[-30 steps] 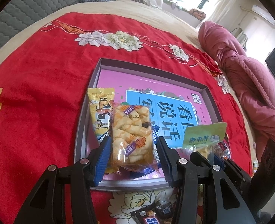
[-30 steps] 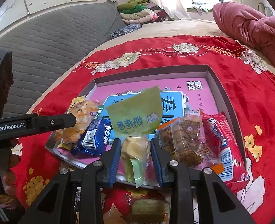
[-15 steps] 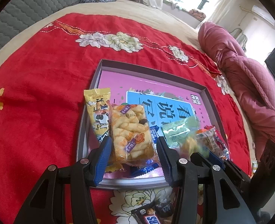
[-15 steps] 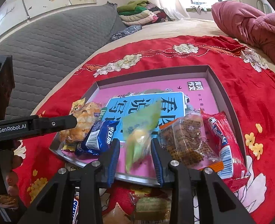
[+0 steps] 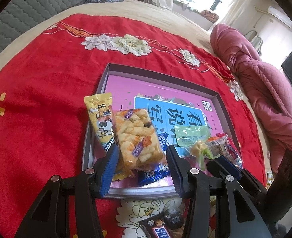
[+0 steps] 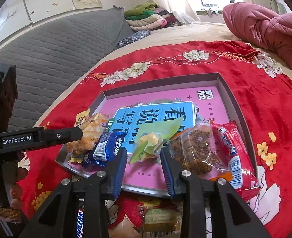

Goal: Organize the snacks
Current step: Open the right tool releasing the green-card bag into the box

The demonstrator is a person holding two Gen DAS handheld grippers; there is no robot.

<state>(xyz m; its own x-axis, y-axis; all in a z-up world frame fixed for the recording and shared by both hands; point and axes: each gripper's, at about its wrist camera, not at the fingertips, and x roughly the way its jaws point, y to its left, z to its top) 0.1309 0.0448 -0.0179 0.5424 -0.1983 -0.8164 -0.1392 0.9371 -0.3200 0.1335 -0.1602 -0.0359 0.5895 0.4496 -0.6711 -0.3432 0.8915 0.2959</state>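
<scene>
The left tongs [image 5: 142, 158] clamp a clear pack [image 5: 137, 138] of puffed sticks over the tray's [image 5: 224, 107] near-left corner. The right tongs [image 6: 143, 158] stand narrowly open around a green packet [image 6: 154, 138] lying in the tray on the red bedspread [image 6: 264, 99].

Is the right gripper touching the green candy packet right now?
Apart. In the right wrist view the green packet lies in the tray between the right gripper's open jaws, with pink tray floor visible on both sides.
</scene>
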